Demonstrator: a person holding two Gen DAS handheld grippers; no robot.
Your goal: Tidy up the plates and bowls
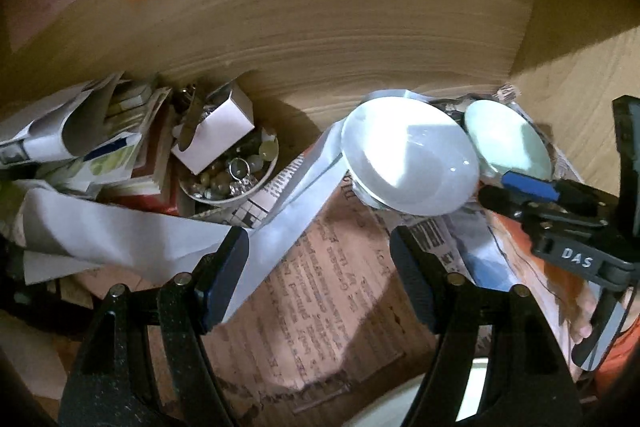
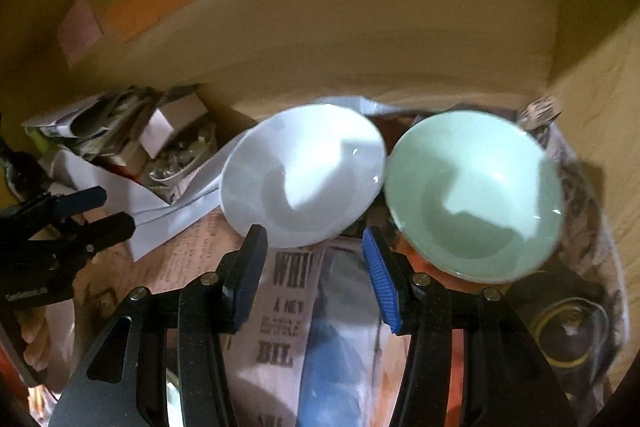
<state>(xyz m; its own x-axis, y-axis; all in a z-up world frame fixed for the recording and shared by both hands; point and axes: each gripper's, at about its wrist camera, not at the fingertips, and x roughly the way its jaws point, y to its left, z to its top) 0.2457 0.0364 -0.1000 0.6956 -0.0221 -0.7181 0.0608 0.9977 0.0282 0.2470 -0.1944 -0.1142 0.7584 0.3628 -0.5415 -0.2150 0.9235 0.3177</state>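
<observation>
At the left edge of the shelf a heap of folded papers and boxes (image 1: 88,147) crowds against a small bowl of beads and trinkets (image 1: 230,173), with a white box (image 1: 216,131) propped on its rim; a careless sweep of the left gripper (image 1: 320,267) could tip that box or scatter the beads. Its jaws stand spread with nothing between them, over loose newspaper (image 1: 320,291) that lines the shelf and may slide or bunch under anything dragged across it. Toward the middle sits the white bowl (image 2: 304,175), tilted and seemingly propped on the paper, so a nudge from one side might rock it or send it skidding. Its rim looks to be touching or just beside that of the pale green bowl (image 2: 476,195) near the right wall of the shelf; lifting one carelessly could clack it against the other and chip a rim. The right gripper (image 2: 316,271) hovers in front of the gap between the two bowls, jaws apart and empty. At the right front corner a glass jar (image 2: 568,335) lies in shadow, easy to knock. What the white bowl rests on is hidden, the bowls are motion-blurred in the right wrist view, and the pale shape at the bottom edge of the left wrist view cannot be identified
</observation>
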